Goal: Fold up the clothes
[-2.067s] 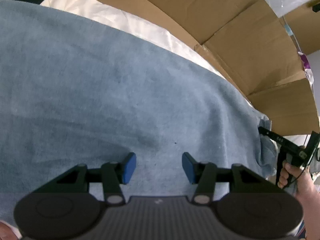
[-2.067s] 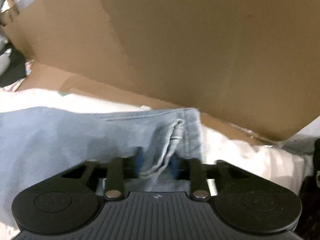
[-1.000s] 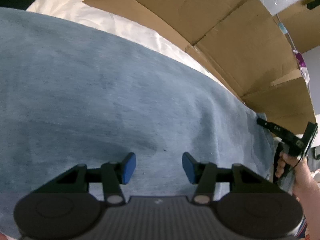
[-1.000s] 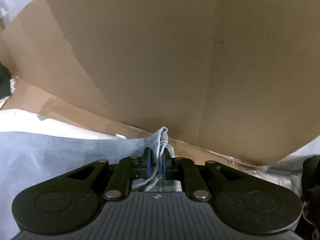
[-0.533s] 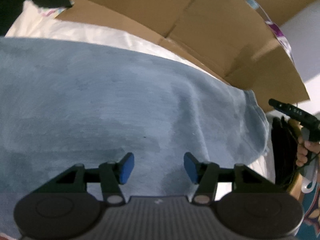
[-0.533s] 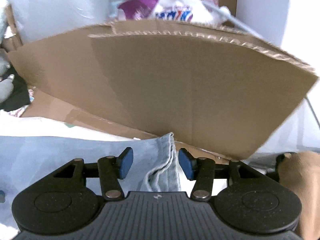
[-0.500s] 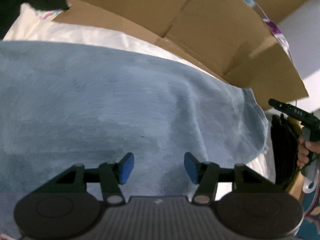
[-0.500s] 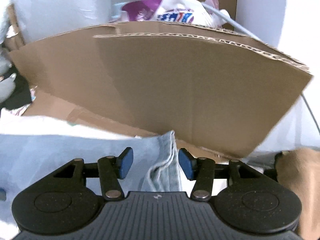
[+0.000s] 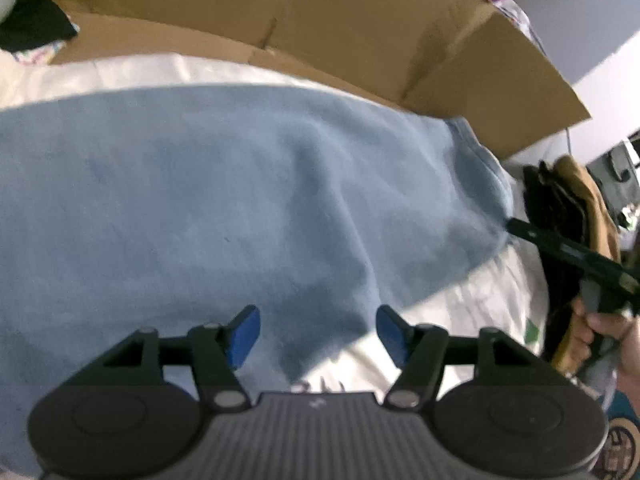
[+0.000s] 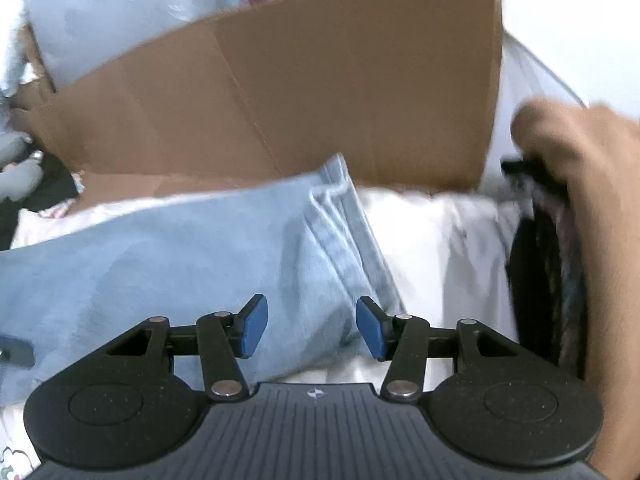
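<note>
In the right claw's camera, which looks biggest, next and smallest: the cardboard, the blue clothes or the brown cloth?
As they look in the right wrist view:
1. Cardboard, across most of the width.
2. Blue clothes, nearly as big, so these two are close.
3. Brown cloth, smallest, though the edge cuts it off.

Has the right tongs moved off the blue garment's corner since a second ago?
Yes. The right tongs let go of the blue garment, opened, and backed away from the cardboard wall, which now looks farther off.

Left gripper (image 9: 318, 330) and right gripper (image 10: 311, 326), both angled downward, jaws apart, empty.
</note>
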Demonstrator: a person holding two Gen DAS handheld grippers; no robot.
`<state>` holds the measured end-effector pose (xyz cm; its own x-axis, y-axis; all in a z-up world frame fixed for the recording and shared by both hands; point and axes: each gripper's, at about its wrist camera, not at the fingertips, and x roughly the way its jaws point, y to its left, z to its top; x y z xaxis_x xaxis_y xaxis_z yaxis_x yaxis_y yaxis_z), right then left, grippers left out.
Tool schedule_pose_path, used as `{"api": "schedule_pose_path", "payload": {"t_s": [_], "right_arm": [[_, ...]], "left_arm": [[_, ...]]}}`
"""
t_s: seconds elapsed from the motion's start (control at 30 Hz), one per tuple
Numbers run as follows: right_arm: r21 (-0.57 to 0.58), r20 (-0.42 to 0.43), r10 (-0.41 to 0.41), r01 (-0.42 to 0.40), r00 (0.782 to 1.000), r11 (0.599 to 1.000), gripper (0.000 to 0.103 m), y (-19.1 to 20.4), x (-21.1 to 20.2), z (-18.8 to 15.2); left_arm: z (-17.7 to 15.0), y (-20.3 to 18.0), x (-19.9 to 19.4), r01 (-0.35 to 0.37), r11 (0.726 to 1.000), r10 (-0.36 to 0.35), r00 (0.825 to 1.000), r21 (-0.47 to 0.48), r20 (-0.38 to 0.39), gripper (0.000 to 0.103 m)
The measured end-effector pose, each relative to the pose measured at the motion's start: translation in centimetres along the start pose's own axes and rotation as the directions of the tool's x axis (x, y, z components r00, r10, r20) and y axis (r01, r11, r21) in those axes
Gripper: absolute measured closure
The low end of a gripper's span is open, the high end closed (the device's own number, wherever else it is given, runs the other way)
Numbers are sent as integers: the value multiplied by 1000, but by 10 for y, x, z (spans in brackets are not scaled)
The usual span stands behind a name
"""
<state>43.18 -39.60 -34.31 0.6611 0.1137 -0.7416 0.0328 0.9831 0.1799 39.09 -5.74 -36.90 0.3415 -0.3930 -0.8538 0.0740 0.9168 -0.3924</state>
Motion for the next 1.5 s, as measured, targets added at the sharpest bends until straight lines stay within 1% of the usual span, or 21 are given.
{"api": "schedule_pose_path", "payload": {"t_s": [0.13,0.23,0.3,0.33,0.43,0.53,0.6,0.7,0.73,0.77,0.8,0.87,1.0,1.07,1.17,1.23,1.33,1.4,1.43,1.47,1.5], "right_arm": [[44,-29,-14,15,999,999,47,-4,9,-3],[129,-50,-36,42,998,991,47,-15,12,-2],[237,-67,-10,26,998,971,47,-26,14,-5],[269,-64,6,12,998,963,47,-29,14,-5],[312,-75,37,-12,997,950,47,-31,20,-8],[382,-96,64,-23,993,924,46,-35,29,-15],[408,-93,84,-39,992,912,46,-35,29,-16],[441,-84,116,-67,990,895,47,-35,31,-13],[448,-74,119,-73,990,891,53,-36,30,-12],[454,-65,120,-77,991,888,61,-36,29,-10],[455,-57,113,-75,992,887,65,-37,27,-8],[454,-33,94,-69,995,888,74,-36,19,-6],[444,19,47,-51,999,894,87,-34,4,-3],[436,40,14,-30,999,899,98,-33,-2,-2],[456,44,-47,22,998,890,98,-34,-8,-5],[462,37,-45,23,998,887,98,-36,-7,-8],[472,4,-12,9,1000,882,96,-39,2,-12],[507,-30,15,2,999,862,90,-44,11,-15],[520,-40,26,-1,999,854,77,-47,15,-18],[527,-47,27,2,999,850,70,-49,19,-19],[529,-46,26,2,999,848,70,-50,21,-20]], "left_arm": [[-12,-2,2,-10,1000,11,1000,21,-16,36],[-15,-1,2,-16,999,17,1000,32,-20,35],[-13,-1,4,-21,999,22,1000,37,-18,34],[-13,-1,6,-25,999,26,1000,36,-17,34],[-15,-2,8,-34,998,35,999,48,-22,33],[-18,-6,9,-47,994,49,999,97,-18,33],[-21,-10,10,-57,988,60,998,142,-16,33],[-25,-18,15,-103,964,108,994,247,-6,32],[-26,-20,18,-128,954,132,991,271,1,32],[-26,-20,19,-140,950,144,990,278,5,32],[-26,-21,20,-152,947,156,988,284,8,33],[-24,-21,21,-155,949,157,987,276,16,33],[-19,-18,18,-164,954,157,986,252,49,36],[-16,-15,12,-161,957,148,986,240,71,36],[-13,-15,7,-159,957,138,985,244,99,36],[-12,-14,2,-163,955,137,983,248,120,37],[-9,-15,1,-159,957,133,984,241,122,40],[-10,-16,0,-156,955,129,984,253,121,41],[-10,-17,1,-156,952,128,985,264,119,41],[-11,-19,2,-156,949,128,985,274,117,41],[-11,-21,3,-155,944,127,985,291,113,41]]}}
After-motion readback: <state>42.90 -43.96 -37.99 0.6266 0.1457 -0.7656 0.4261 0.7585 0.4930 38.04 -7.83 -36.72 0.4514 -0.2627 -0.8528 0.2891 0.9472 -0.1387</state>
